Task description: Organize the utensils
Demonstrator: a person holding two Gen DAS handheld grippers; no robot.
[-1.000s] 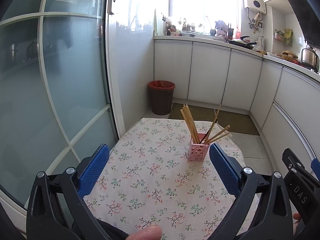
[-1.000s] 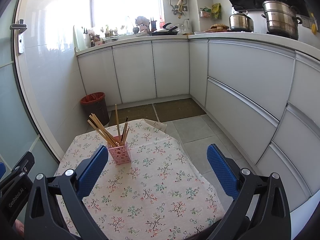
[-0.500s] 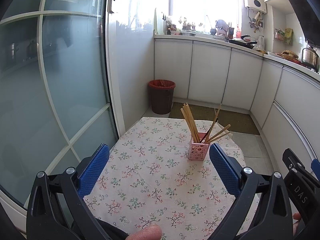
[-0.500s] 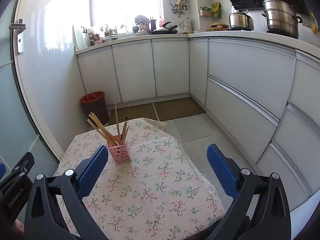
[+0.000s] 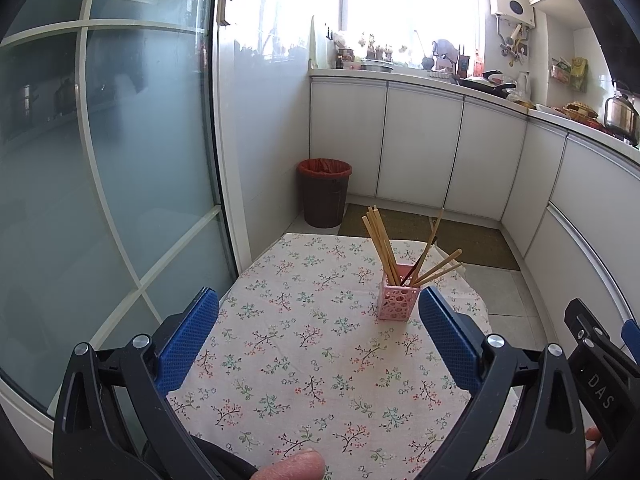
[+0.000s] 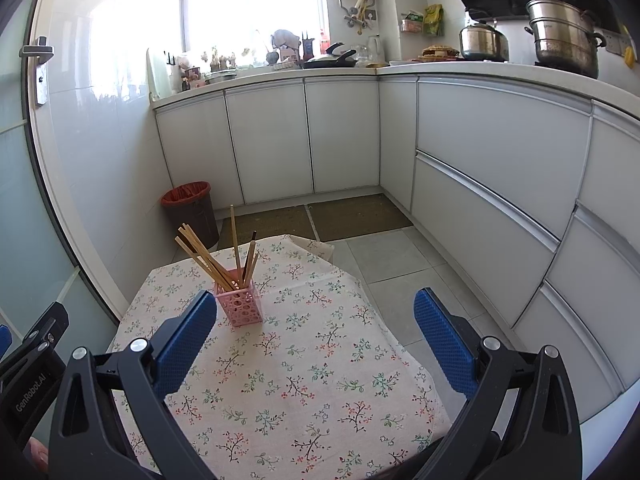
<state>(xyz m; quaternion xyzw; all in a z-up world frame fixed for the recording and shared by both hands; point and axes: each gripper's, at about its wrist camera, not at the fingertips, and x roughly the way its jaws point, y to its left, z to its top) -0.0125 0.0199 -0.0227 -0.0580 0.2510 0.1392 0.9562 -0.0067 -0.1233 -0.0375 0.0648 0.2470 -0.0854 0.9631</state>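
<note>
A: Left wrist view, item one?

B: Small pink perforated plastic holder point(image 5: 399, 298), upright on the table with the floral cloth point(image 5: 304, 344), towards its far right part. Contents: a fan of long wooden chopsticks point(image 5: 380, 246) leaning left, several more splayed right, one dark-tipped.

A: Loose utensils on the cloth?

B: None visible. By my judgement the sorting looks done, or nearly so; nothing is left lying out in this view.

A: Left gripper point(image 5: 318, 328)?

B: Blue-padded jaws spread wide, grasping nothing. Holder sits ahead of it, just beside the right pad's tip, not between the pads.

A: Right wrist view?

B: Same holder point(image 6: 239, 303), same chopsticks point(image 6: 208, 258), all standing inside it. Cloth point(image 6: 304, 380) otherwise bare here too.

A: Right gripper point(image 6: 316, 330)?

B: Released, jaws wide apart, empty. Holder stands ahead and left, close to the left pad's tip, apart from it as far as I can tell.

A: Remaining?

B: Possibly only tidying the splayed sticks.
</note>
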